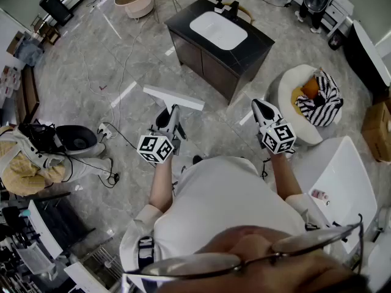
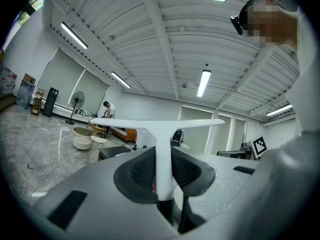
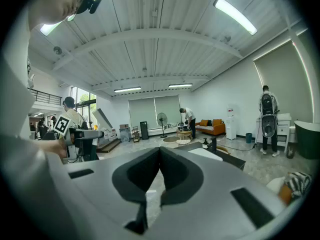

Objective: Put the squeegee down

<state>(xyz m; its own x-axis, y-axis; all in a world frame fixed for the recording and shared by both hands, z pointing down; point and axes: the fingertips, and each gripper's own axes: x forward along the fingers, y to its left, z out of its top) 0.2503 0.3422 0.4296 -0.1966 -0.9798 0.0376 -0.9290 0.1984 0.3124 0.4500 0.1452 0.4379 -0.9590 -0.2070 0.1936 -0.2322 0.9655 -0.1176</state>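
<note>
Squeegee (image 2: 159, 134) handle clamped upright in left gripper (image 2: 162, 176), blade above jaws

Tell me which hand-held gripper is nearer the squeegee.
Left. The left hand-held gripper is clamped on the handle of the squeegee, with the blade beyond its jaws. The right hand-held gripper is shut and empty, off to the squeegee's right and apart from it.

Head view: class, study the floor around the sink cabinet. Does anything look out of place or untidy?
Yes. Loose cables trail across the open floor left of the sink cabinet, lying in the walking space instead of along a wall. Nothing looks spilled or broken.
</note>
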